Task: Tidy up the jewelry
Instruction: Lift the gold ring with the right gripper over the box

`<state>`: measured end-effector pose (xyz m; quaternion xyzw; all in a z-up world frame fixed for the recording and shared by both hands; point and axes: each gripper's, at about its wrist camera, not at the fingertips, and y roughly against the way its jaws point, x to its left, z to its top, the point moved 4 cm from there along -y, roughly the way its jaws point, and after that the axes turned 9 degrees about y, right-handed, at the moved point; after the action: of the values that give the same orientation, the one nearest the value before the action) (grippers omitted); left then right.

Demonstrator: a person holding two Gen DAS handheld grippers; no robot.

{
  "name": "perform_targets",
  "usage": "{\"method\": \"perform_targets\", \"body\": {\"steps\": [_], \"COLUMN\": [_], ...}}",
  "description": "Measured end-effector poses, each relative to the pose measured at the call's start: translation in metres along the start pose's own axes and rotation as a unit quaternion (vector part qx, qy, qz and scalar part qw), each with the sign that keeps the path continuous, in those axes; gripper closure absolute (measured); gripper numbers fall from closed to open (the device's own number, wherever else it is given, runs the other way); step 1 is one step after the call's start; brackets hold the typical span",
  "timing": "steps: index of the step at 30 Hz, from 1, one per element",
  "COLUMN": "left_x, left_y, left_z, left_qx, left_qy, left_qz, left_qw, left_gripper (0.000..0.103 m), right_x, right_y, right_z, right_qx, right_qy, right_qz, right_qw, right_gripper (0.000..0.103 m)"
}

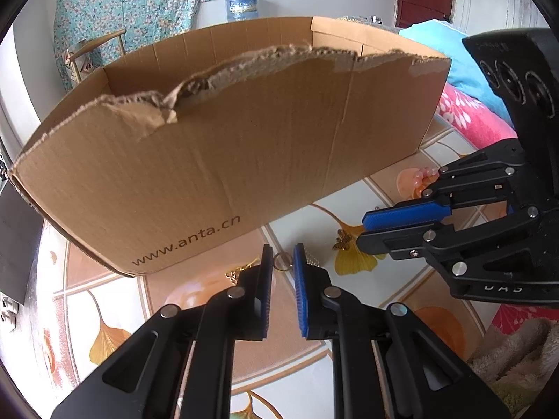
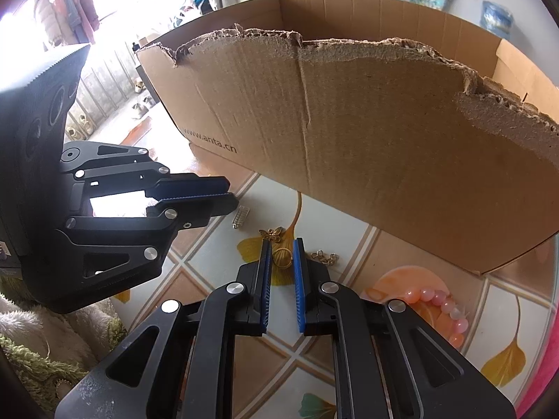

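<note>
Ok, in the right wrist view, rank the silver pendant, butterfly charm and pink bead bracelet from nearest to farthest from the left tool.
1. Silver pendant: just below and right of the left tool at its tip.
2. Butterfly charm: further right, toward the picture's middle.
3. Pink bead bracelet: far off at the lower right.

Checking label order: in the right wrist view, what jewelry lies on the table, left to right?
Silver charm → butterfly charm → ring → chain → bead bracelet.
</note>
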<state>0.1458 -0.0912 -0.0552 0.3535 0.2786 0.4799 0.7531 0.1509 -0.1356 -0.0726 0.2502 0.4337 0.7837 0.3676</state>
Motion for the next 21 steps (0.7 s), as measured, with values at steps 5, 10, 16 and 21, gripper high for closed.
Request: {"method": "perform_targets", "body": {"steps": [5,10,16,21], "left_x": [0.001,-0.001,0.002,0.005], "left_y": [0.008,0.028,0.082,0.120], "left_z": [0.000,0.004,0.030,0.071], "left_qx": [-0.006,-0.022,-0.085,-0.145], "left_qy": [0.000,-0.003,-0.006,-0.017], "left_qz": [0.003,0.008,-0.002,-0.026], "left_qw": [1.0000,0.9997,0.9964,0.9890], "left_gripper": [0.091,0.091,0.091,0.091], "right_x": [-0.001,0.004,0.010,0.005], "right_y": [0.009,0.026,0.069,0.122], "right_z": [0.000,0.000,0.019,0.054], "right_qx": [-0.010,-0.025,-0.071,-0.141], "right_qy": [0.003,0.008,0.027,0.051], "right_qz": [-0.002,-0.006,-0.021,-0.026], "right_qw": [1.000,1.000,0.997,0.988], "right_gripper": [0.093,0.093,0.093,0.093]}}
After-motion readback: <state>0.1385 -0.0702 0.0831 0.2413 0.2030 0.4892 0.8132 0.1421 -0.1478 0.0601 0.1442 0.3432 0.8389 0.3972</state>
